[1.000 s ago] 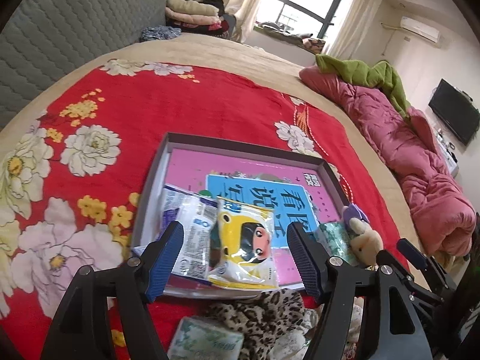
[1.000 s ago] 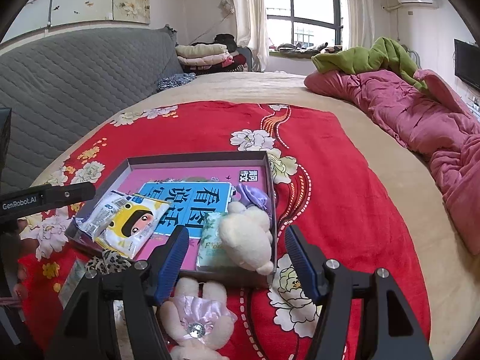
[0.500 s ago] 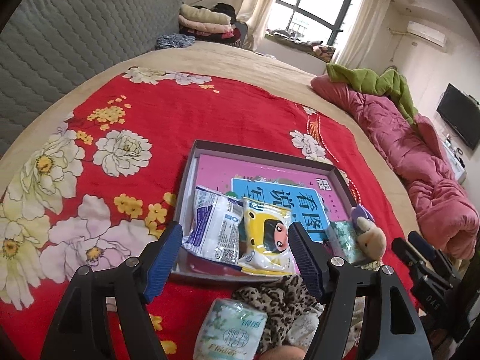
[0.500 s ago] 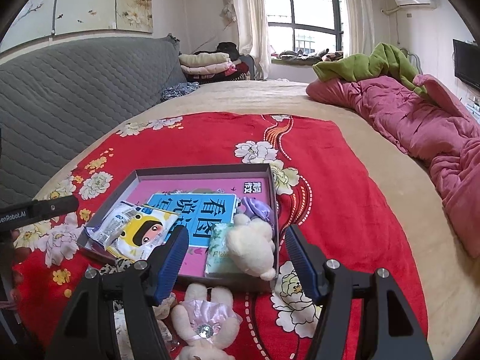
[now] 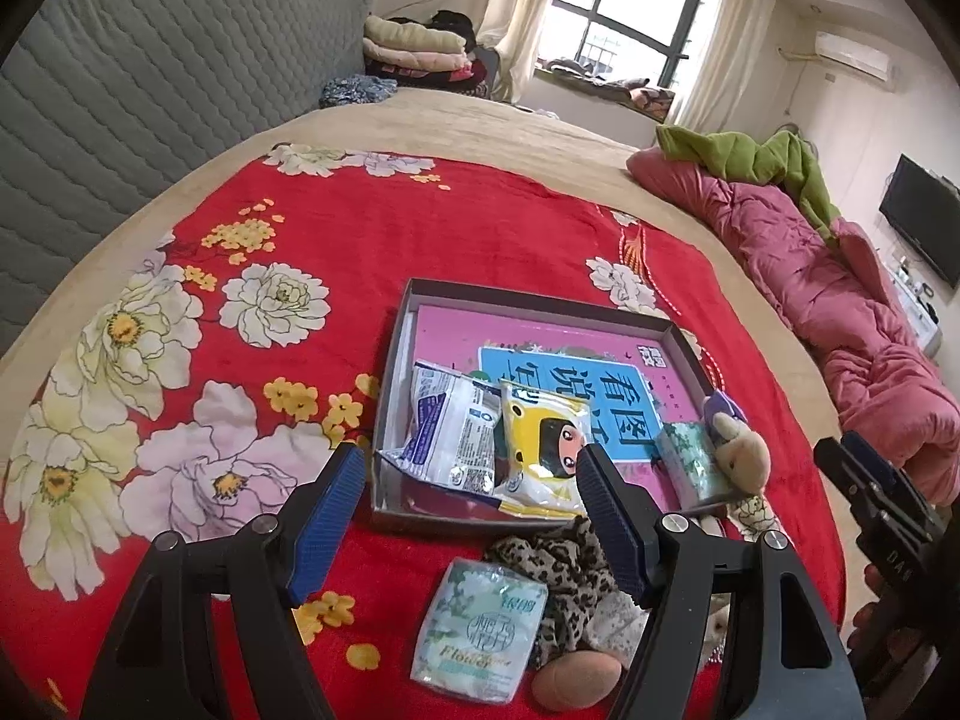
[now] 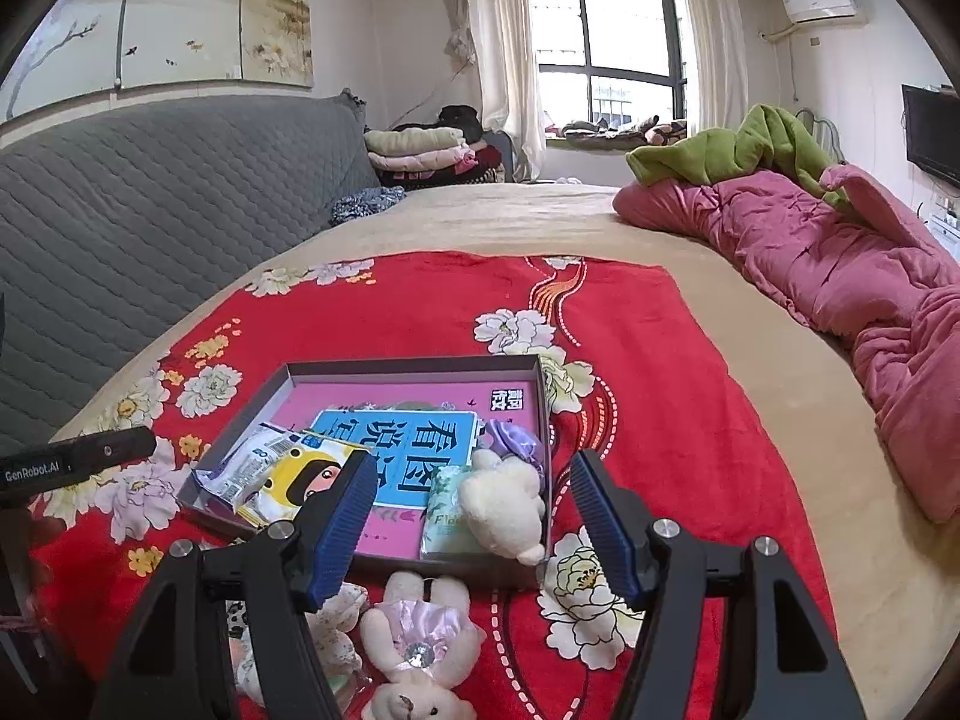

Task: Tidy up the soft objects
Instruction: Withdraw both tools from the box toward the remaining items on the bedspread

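On the red floral blanket (image 5: 420, 228): shallow grey box (image 5: 393, 360) lined with a pink-and-blue book (image 5: 576, 372), holding a white-blue packet (image 5: 450, 426), yellow cartoon packet (image 5: 540, 450), green tissue pack (image 5: 690, 462) and cream plush (image 6: 504, 504) at its right wall. Just outside the near wall: another tissue pack (image 5: 480, 630), leopard-print cloth (image 5: 558, 570) and pink-dressed plush doll (image 6: 420, 630). Hovered above with left gripper (image 5: 474, 516) and right gripper (image 6: 468, 522) both spread wide, pinching nothing.

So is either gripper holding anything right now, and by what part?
Nothing is held. The left gripper and right gripper both stand open with nothing between the fingers.
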Available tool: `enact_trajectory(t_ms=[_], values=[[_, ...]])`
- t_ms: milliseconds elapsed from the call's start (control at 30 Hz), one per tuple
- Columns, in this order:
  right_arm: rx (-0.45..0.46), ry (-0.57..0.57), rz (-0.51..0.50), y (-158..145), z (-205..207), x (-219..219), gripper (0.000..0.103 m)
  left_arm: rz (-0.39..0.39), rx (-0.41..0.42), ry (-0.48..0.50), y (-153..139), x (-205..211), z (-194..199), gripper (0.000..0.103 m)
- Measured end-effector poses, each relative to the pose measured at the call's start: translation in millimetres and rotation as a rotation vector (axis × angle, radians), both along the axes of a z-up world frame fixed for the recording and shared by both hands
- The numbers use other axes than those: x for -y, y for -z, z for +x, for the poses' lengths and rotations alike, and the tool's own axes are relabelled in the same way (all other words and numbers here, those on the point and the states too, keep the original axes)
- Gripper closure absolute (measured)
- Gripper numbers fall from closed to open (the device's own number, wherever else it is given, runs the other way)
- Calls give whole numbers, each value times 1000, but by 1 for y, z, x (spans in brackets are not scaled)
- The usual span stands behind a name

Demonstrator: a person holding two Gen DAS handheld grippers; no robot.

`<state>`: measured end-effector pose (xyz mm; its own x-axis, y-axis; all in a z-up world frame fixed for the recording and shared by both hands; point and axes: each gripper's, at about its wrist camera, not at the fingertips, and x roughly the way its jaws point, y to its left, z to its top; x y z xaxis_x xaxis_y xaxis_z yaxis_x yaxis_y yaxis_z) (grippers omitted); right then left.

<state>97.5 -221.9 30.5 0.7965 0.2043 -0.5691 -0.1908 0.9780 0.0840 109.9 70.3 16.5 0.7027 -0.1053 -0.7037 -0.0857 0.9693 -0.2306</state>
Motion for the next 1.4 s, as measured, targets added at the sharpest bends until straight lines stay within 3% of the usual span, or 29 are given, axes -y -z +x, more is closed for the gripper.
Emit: enact_trajectory(t_ms=[733,1400], values=[[47,-15,2,-26,-27,8,36,69,30,-8,-30,6,-40,28],[10,-65,-7,-15,-52,3,29,96,-31,4,-21,8,-62,28]])
